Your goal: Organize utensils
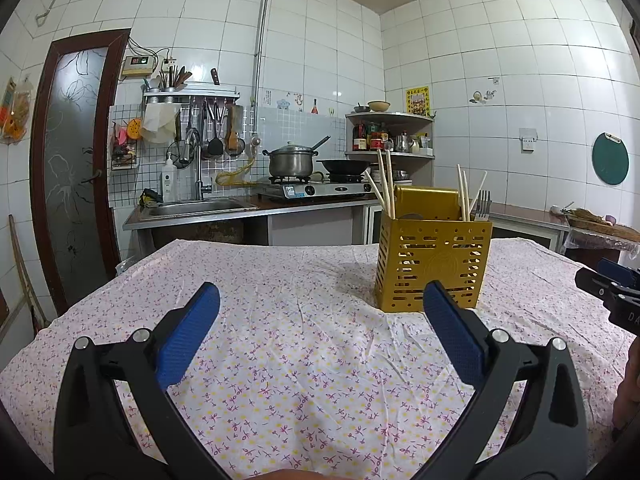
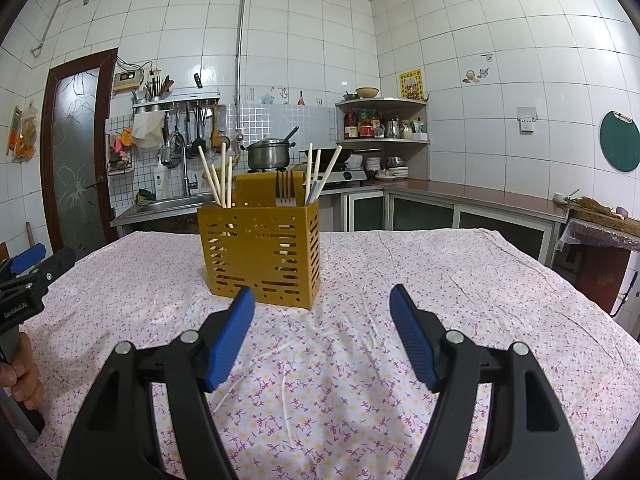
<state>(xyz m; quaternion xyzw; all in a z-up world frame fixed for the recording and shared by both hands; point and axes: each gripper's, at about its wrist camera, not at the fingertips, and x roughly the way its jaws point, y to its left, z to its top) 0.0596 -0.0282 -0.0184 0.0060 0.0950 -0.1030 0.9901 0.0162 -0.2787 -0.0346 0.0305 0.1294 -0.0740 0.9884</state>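
Mustard-yellow utensil holder (image 2: 260,254) with rows of slotted perforations; pale cream chopsticks (image 2: 218,178) and a silver fork (image 2: 285,190) stand in it. White tablecloth (image 2: 360,360) printed with small purple and yellow flowers. Black grippers carry blue ribbed pads (image 2: 230,338). Far wall: white tiles (image 2: 460,60).

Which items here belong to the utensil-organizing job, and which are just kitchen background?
Job: yellow holder; chopsticks; forks; left gripper and right gripper, both open.
Background: pot; wok; sink; green board.
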